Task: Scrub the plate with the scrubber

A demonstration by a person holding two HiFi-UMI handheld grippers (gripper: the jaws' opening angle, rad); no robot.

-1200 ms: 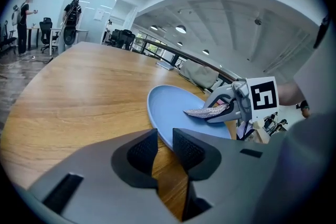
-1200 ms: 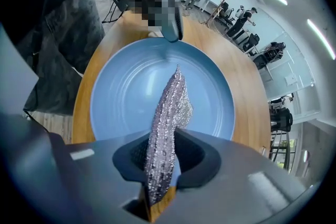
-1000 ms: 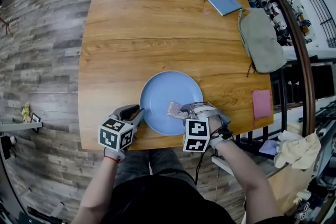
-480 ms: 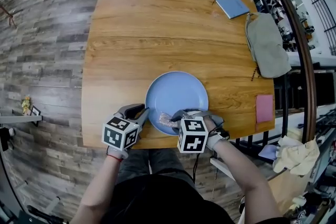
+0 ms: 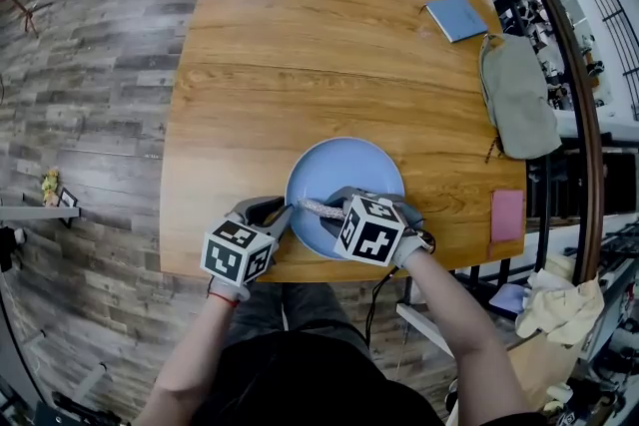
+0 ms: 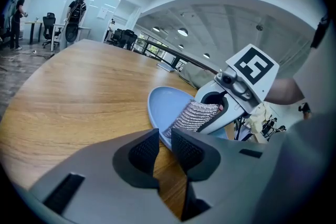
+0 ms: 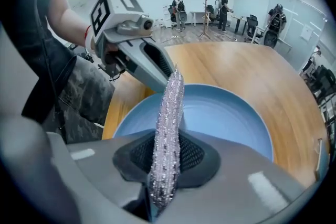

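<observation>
The right hand-held gripper (image 7: 167,152) is clamped on the scrubber (image 7: 169,128), a flat strip of silver, glittering mesh that stands on edge between the dark ribbed pads and reaches out over the plate (image 5: 349,165). The plate is round, smooth and pale blue, with a shallow raised rim, and it lies on the wooden tabletop (image 5: 300,45), close to the edge where the person stands. In the head view the scrubber's free end is over the near left part of the plate; I cannot tell if it touches the surface. The left hand-held gripper (image 6: 164,139) is at the left rim of the plate. Its jaws have just been closing a little, and the thin rim sits pinched between their tips. Far beyond the plate, to its right, are a blue square notebook (image 5: 455,17) and a grey soft pouch (image 5: 519,95). A small pink rectangle (image 5: 506,214) lies right of the plate.
</observation>
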